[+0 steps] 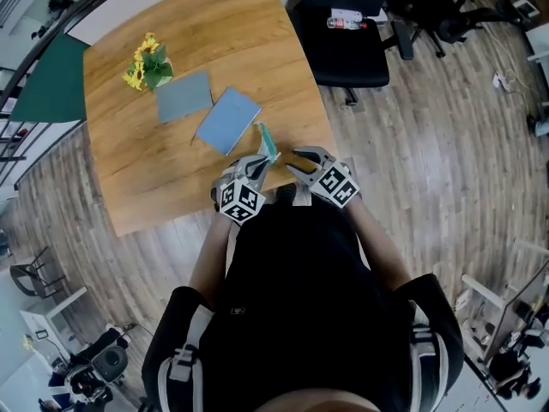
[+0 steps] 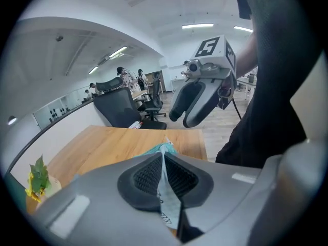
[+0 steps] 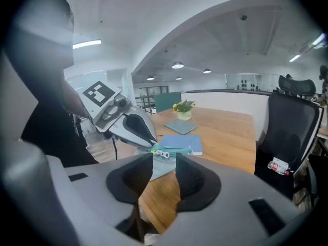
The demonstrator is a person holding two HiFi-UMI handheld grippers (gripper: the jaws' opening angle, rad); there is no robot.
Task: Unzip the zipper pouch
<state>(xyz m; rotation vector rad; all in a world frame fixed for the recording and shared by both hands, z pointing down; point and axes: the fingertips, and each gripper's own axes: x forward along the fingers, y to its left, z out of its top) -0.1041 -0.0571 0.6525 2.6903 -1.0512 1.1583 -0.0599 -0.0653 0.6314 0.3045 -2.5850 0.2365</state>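
The zipper pouch [image 1: 268, 142], teal, is held clear of the wooden table [image 1: 137, 170], just beside the near corner of the blue notebook [image 1: 227, 120], on the person's side of it. The left gripper [image 2: 163, 158] has its jaws closed tight on one end of the pouch, and the fabric is pinched flat between the ribbed pads. The right gripper [image 3: 164, 160] faces the left gripper from the opposite side of the pouch. Its jaws stand apart, with a clear gap between the pads. The pouch edge and the metal zipper pull [image 3: 161, 153] show in line with that gap, just ahead of the jaw tips, and the pads do not press on either. A grey pad [image 1: 184, 95] lies just beyond the notebook, and a pot of sunflowers [image 1: 146, 63] stands farther beyond the notebook, near the table's far edge.
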